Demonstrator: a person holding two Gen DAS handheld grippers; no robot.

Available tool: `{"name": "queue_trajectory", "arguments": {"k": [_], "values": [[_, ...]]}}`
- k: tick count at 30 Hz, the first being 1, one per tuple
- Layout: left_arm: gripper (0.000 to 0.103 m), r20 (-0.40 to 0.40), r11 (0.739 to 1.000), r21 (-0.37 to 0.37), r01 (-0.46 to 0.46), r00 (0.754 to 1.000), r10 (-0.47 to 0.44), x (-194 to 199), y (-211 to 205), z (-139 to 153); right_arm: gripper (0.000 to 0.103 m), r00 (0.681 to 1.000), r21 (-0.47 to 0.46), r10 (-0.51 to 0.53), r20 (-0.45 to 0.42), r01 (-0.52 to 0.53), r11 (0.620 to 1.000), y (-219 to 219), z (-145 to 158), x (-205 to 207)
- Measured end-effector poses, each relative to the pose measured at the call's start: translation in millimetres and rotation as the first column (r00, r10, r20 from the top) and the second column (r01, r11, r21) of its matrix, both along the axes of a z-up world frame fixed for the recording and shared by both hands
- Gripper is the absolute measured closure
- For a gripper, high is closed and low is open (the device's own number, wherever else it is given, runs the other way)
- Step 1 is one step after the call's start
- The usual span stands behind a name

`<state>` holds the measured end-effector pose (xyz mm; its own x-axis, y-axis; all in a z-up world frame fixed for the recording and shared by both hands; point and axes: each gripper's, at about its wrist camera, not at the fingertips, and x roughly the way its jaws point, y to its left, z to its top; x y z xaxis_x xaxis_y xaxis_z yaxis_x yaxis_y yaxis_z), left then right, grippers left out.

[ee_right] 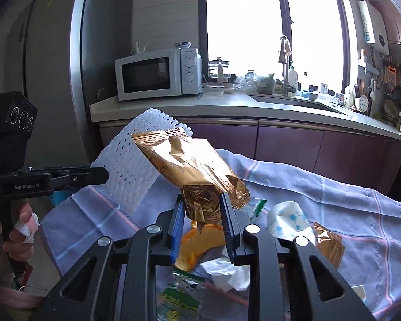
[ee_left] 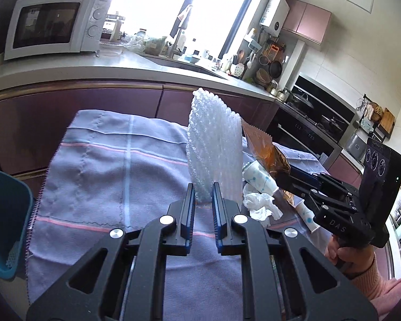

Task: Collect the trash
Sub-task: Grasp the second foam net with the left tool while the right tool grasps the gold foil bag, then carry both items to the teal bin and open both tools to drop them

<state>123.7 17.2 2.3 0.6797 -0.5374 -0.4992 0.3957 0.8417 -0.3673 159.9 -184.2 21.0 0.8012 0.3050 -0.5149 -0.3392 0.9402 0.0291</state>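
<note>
Left hand-held gripper: your left hand-held gripper [ee_left: 203, 208] is clamped narrow on the bottom edge of the white foam net sleeve [ee_left: 214, 144], which stands up tall ahead of the fingertips, clear of the cloth.
Right hand-held gripper: your right hand-held gripper [ee_right: 203, 214] is pinched on the lower end of the gold foil wrapper [ee_right: 189, 165]; most of the wrapper hangs out ahead and above the jaws.
Risk, sleeve: you hold it by a thin edge only. In my judgement a quick swing could let the springy foam slip out or flop over.
Risk, wrapper: the foil is slick and crumpled, gripped near one corner. It may slide free if you tilt it further.
Risk, collision: sleeve and wrapper sit just beside each other in the right wrist view. Crossing paths could knock one loose.
Risk, bin: the blue bin [ee_left: 5, 224] lies left of and below your left hand-held gripper, at the edge of view. A release short of its rim would drop trash on the floor.
Remaining trash: crumpled tissue [ee_left: 262, 204] and a patterned paper cup [ee_left: 259, 178] lie just right of your left hand-held gripper on the striped cloth [ee_left: 99, 160] covering the tabletop; orange and green wrappers lie beneath your right one.
Pose: both hand-held grippers point forward and moderately downward; your right hand [ee_left: 353, 256] grips its handle upright.
</note>
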Motion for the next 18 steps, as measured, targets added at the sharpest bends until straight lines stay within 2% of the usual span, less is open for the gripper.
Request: {"name": "queue_trajectory", "arguments": {"k": [10, 18], "values": [[0.09, -0.016, 0.983, -0.019, -0.182, 0.983, 0.182, -30, 98, -2, 0.078, 0.977, 0.017, 0.21, -0.039, -0.209, 0.978, 80, 0, 19], [0.09, -0.054, 0.934, -0.032, -0.356, 0.934, 0.354, -46, 178, -16, 0.078, 0.922, 0.017, 0.372, -0.107, -0.372, 0.928, 156, -9, 43]]}}
